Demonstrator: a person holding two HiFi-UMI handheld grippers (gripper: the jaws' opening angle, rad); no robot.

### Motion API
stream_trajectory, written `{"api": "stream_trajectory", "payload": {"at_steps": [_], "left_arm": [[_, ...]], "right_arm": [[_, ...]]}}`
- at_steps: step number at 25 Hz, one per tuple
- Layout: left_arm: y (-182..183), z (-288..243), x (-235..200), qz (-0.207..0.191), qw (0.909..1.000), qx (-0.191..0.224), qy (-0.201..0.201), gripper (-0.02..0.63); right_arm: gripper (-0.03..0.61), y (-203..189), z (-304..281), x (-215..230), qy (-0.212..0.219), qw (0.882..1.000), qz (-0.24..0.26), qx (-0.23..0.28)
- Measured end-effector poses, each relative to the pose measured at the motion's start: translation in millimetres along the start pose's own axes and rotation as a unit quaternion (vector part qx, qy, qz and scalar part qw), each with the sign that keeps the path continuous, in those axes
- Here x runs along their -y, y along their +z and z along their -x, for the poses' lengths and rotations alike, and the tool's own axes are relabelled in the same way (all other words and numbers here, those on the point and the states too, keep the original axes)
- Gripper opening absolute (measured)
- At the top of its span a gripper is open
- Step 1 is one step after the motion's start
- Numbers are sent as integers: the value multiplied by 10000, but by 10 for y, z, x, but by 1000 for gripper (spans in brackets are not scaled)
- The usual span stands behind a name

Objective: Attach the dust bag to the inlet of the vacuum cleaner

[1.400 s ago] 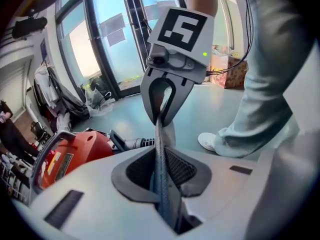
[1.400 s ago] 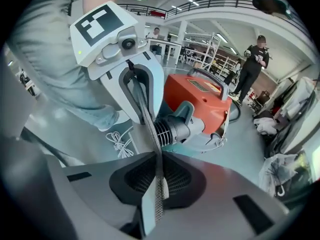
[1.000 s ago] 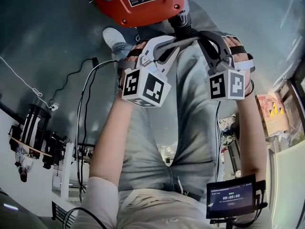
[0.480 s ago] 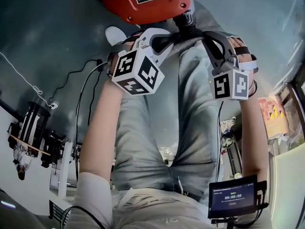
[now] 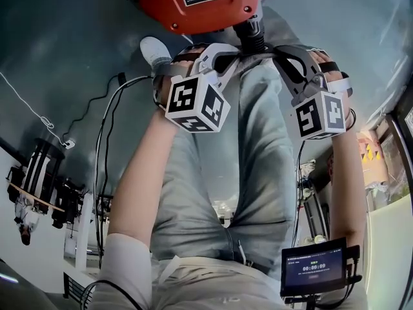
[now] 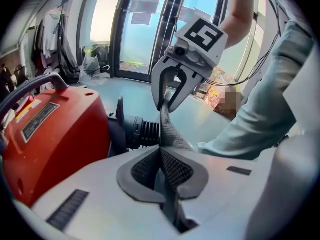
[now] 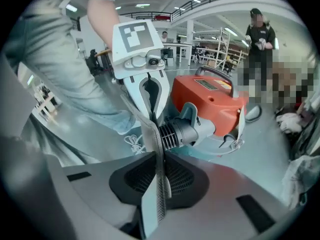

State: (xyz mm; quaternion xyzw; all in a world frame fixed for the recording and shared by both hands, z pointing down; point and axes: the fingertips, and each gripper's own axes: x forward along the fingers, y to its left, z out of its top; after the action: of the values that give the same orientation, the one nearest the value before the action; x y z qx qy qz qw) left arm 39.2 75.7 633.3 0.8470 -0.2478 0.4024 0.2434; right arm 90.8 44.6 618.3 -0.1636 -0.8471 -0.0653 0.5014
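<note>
The grey woven-cloth dust bag [image 6: 168,130] hangs as a taut strip of its rim between the two grippers, just near of the black ribbed inlet [image 6: 144,132] that sticks out of the red plastic vacuum cleaner [image 5: 193,2]. It is not on the inlet yet; the cloth edge stands in front of the ribbed stub and I cannot tell whether it touches it.

The change is at the left gripper [image 6: 161,156]. Its jaws have just been closing, and its own view now shows the two dark pads pressed together on the mesh cloth, with the fabric running up from between them. In the head view a second ago this gripper sat more square-on; its marker cube now shows tilted faces, so the wrist has rolled a little as the grip was taken.

The right gripper [image 7: 159,166] has kept its place on the right of the inlet. Its jaws are pinched on the other end of the same cloth edge.

With both ends gripped, the bag's mouth can, I judge, be pulled wide and worked over the ribbed inlet. A thin pinch of cloth could slip out under that pull.
</note>
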Motion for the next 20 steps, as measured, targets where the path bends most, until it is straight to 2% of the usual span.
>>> {"api": "stream_trajectory", "payload": {"at_steps": [3,6,8,9,11,13,15,18,20], "left_arm": [[-11,-8,-3,-17,9999,-49,93,9],[1,-21,-2,40,9999,-41,142,8],[8,-24,5,85,9998,-21,196,8],[8,-24,4,111,9997,-13,220,8],[8,-18,-1,147,9996,-17,257,8],[20,-12,3,175,9994,-39,293,8],[44,-16,16,212,9992,-48,329,8],[80,-29,30,232,9992,-36,333,8],[84,-26,26,188,9993,-45,308,8]], "right_arm": [[35,36,242,23,558,9978,-272,235],[35,83,567,389,319,9945,-566,818],[35,-67,592,579,159,9946,-816,625],[35,-160,515,598,230,9967,-678,374],[35,-271,276,502,687,9976,-72,-29],[35,-284,106,302,1265,9914,328,-113],[35,-225,76,132,1606,9863,378,14],[34,-84,102,73,1498,9881,236,254],[34,-37,65,87,1311,9904,367,231]]}}
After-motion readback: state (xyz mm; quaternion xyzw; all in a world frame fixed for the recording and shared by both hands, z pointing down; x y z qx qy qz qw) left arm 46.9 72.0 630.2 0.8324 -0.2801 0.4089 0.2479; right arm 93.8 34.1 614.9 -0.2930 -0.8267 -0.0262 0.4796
